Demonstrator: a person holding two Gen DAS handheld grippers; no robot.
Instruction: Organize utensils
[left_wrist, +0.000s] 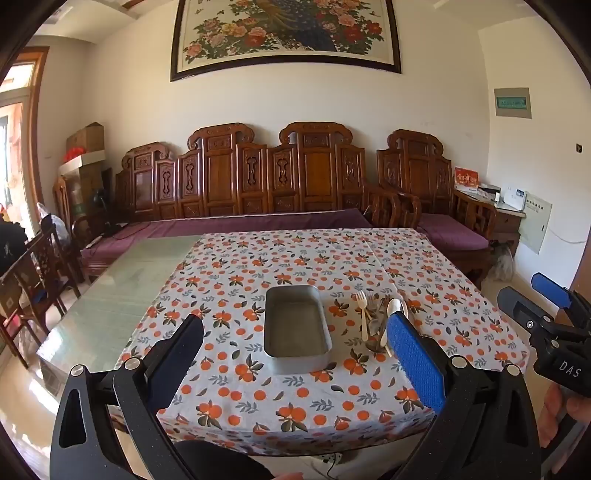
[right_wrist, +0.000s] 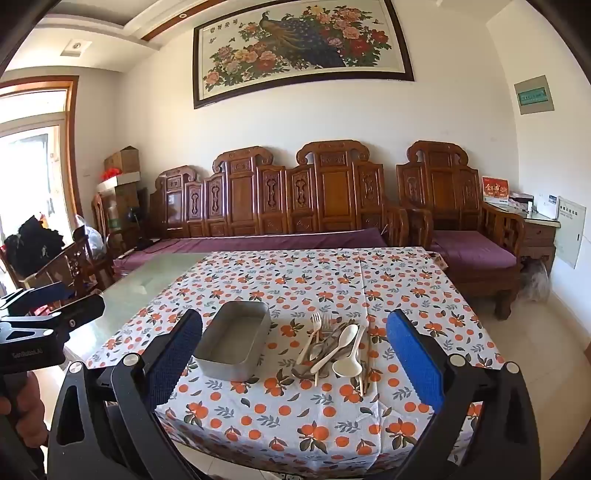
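i hold both the left gripper (left_wrist: 295, 354) and right gripper (right_wrist: 295, 354) back from the tabletop, jaws wide open and empty (nothing picked yet). the heap of cream plastic and grey metal utensils (right_wrist: 334, 349) lies just beside the empty rectangular grey metal tin (right_wrist: 234, 341) on the orange-print tablecloth (right_wrist: 295, 417), near enough, i judge, for short transfers.

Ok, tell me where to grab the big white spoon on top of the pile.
Take the big white spoon by its mid-handle, from above with the right gripper. It lies topmost and slanted, bowl toward the camera; fingers should straddle the narrow handle.
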